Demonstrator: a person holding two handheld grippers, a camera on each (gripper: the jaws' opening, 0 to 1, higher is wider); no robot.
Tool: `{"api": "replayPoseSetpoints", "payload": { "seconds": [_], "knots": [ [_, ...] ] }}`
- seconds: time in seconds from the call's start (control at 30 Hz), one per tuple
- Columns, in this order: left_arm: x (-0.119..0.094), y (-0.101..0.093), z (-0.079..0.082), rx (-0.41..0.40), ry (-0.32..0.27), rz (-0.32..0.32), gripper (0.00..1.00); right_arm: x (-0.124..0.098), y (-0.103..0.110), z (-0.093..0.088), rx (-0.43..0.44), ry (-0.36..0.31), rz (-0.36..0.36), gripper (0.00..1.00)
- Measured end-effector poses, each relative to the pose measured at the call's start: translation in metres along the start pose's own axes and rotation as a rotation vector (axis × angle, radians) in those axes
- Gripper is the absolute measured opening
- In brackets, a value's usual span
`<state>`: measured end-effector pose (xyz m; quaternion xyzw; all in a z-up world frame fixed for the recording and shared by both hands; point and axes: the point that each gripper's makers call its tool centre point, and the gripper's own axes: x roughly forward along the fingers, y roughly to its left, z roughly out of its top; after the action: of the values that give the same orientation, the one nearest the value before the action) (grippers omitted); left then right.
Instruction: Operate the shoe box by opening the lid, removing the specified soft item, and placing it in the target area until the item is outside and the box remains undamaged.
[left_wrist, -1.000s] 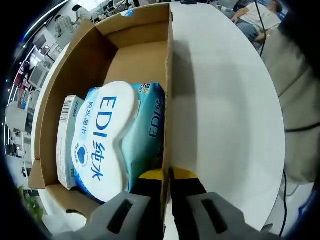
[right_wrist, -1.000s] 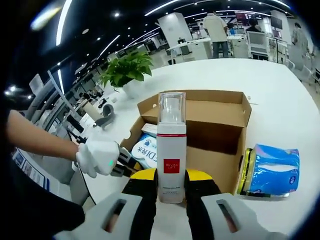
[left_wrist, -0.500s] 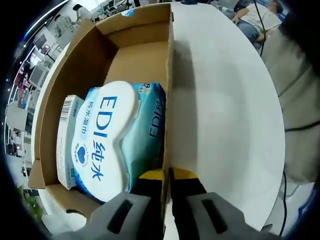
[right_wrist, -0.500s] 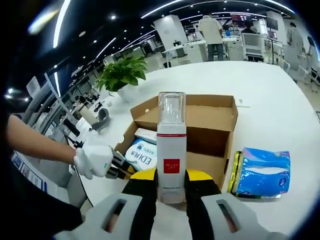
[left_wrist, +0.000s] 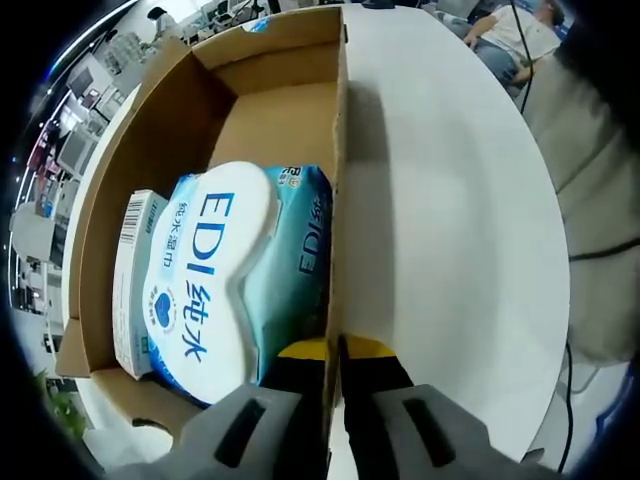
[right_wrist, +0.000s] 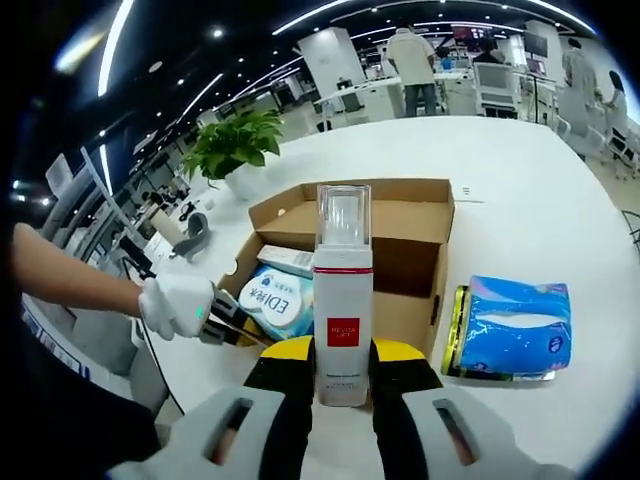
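On the white table (right_wrist: 520, 190), the right hand-held gripper (right_wrist: 342, 365) grips a "REVITALIFT" bottle (right_wrist: 342, 290); the left hand-held gripper (left_wrist: 333, 365) pinches the box wall (left_wrist: 338, 180) beside the "EDI" wipes (left_wrist: 215, 280).

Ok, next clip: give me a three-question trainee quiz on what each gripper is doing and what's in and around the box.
1. True or false: the right gripper is shut on a white pump bottle with a clear cap.
2. What is the left gripper clamped on?
A. the EDI wet wipes pack
B. the side wall of the cardboard box
C. the small white carton
3. Fill in: in the right gripper view, the blue tissue pack lies on the white table, ____ the box.

Key: 1 true; 2 B; 3 outside, beside it.
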<state>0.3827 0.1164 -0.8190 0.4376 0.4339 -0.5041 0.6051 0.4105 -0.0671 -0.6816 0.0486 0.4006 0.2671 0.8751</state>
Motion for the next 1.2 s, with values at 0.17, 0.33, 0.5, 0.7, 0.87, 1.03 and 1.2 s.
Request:
{"api": "replayPoseSetpoints", "payload": {
  "seconds": [0.17, 0.33, 0.5, 0.7, 0.87, 1.03, 1.2],
  "knots": [
    [0.0, 0.0, 0.0, -0.001, 0.0, 0.001, 0.01, -0.009, -0.006, 0.007, -0.033, -0.046, -0.025, 0.17],
    [0.001, 0.0, 0.0, -0.004, 0.001, 0.0, 0.01, -0.025, -0.021, 0.017, -0.043, -0.105, -0.07, 0.17],
    [0.0, 0.0, 0.0, -0.005, 0.001, 0.001, 0.01, -0.04, -0.035, 0.023, -0.012, -0.138, -0.1, 0.17],
    [0.0, 0.0, 0.001, -0.003, 0.001, 0.001, 0.01, -0.056, -0.05, 0.029, -0.008, -0.158, -0.139, 0.17],
    [0.0, 0.0, 0.001, -0.004, 0.001, 0.001, 0.01, -0.066, -0.063, 0.029, -0.024, -0.147, -0.176, 0.17],
    [0.001, 0.0, 0.001, -0.003, 0.0, 0.002, 0.01, -0.075, -0.076, 0.027, -0.03, -0.134, -0.21, 0.17],
    [0.001, 0.001, 0.0, -0.005, 0.001, 0.002, 0.01, -0.085, -0.088, 0.026, -0.02, -0.13, -0.242, 0.17]
  ]
}}
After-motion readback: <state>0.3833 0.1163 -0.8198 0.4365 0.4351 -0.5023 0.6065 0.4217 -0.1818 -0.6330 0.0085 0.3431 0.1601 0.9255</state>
